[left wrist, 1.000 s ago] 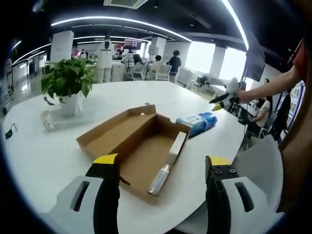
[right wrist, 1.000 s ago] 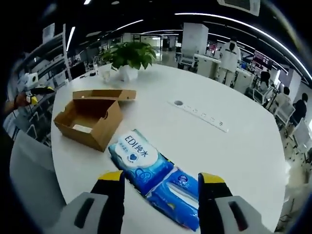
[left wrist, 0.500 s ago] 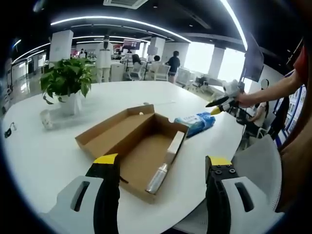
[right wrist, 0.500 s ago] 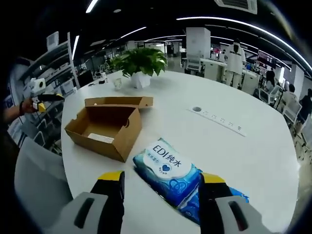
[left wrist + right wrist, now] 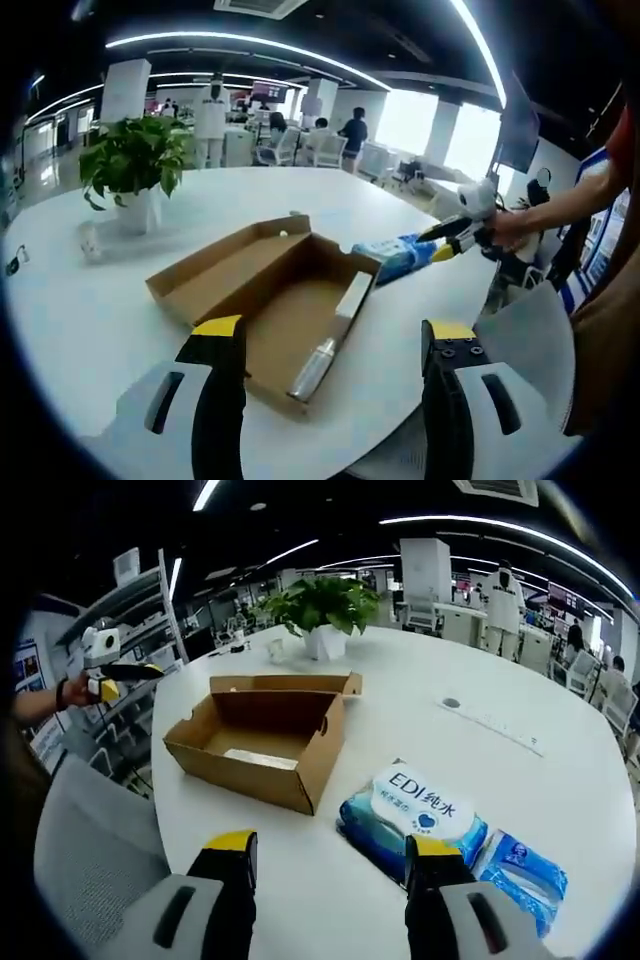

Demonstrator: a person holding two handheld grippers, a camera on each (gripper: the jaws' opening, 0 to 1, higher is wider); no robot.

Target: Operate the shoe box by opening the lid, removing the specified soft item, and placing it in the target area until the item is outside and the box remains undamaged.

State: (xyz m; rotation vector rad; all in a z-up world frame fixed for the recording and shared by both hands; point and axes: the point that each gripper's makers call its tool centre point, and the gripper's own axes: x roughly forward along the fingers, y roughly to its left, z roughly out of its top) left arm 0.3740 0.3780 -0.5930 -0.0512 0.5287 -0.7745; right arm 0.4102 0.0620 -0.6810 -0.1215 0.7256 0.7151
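Shoe box sitting lid-open near desk edge, wipes pack lying beside it. Left gripper and right gripper both hovering released, grasping nothing.

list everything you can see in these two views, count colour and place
shoe box: 1, brown cardboard, open, on the table near its edge
packet in the box: 1, pale, on the box floor
tissue packs: 2, blue, on the table beside the box
potted plant: 1, green in a white pot, beyond the box
table: 1, white, round
chair: 1, grey, at the table edge
left tongs: yellow tips, open
right tongs: yellow tips, open
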